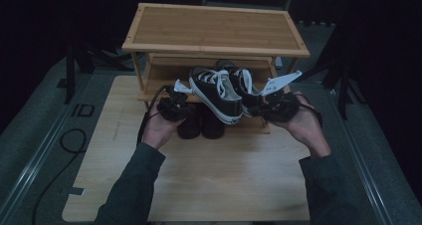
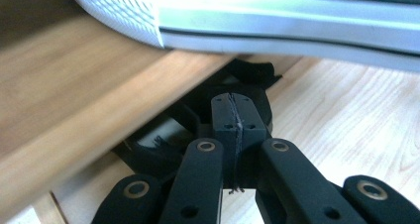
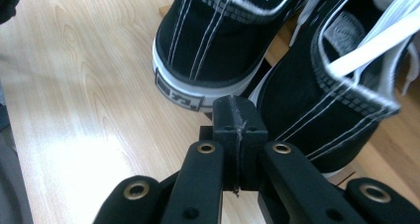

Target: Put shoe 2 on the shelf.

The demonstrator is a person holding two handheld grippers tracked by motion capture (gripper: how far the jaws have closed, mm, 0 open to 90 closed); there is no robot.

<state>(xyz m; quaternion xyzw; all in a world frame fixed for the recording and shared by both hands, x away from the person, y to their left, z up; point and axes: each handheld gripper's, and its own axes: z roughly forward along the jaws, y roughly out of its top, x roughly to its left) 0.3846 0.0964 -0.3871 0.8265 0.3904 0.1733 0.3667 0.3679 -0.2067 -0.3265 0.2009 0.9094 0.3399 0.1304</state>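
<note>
Item: pair of black canvas sneakers with white laces and white rubber soles, on a bamboo shoe rack [image 1: 214,28] that stands at the far end of a pale wooden bench [image 1: 199,175].

Left sneaker [image 1: 216,93]: on the lower shelf [image 1: 164,78] of the rack, toe towards the far side, heel overhanging the shelf's near edge. In the left gripper view its white ribbed sole [image 2: 257,21] passes above the tongs, and the shelf edge runs across at the left.

Right sneaker [image 1: 244,85]: just beside the left one, to its right, on the same shelf. In the right gripper view the heels of both shoes stand side by side, the left one bearing a small heel label [image 3: 181,97].

Second pair: two dark shoes [image 1: 199,123] under the shelf, on the bench, in shadow; detail cannot be made out.

Left tongs [image 1: 174,105]: held in the person's left hand [image 1: 159,128], near the left sneaker's heel and slightly left of it. Jaws clenched together, pads meeting with nothing between them; the tips lie below the sole, apart from it.

Right tongs [image 1: 256,108]: held in the person's right hand [image 1: 306,128], close against the right side of the right sneaker at its heel. Jaws clenched, pads pressed flat to each other, grasping nothing; whether the tips touch the shoe cannot be told.

Fittings: grey three-cornered plate [image 1: 281,81] on top of the right tongs; black cable [image 1: 149,113] trailing from the left tongs.
</note>
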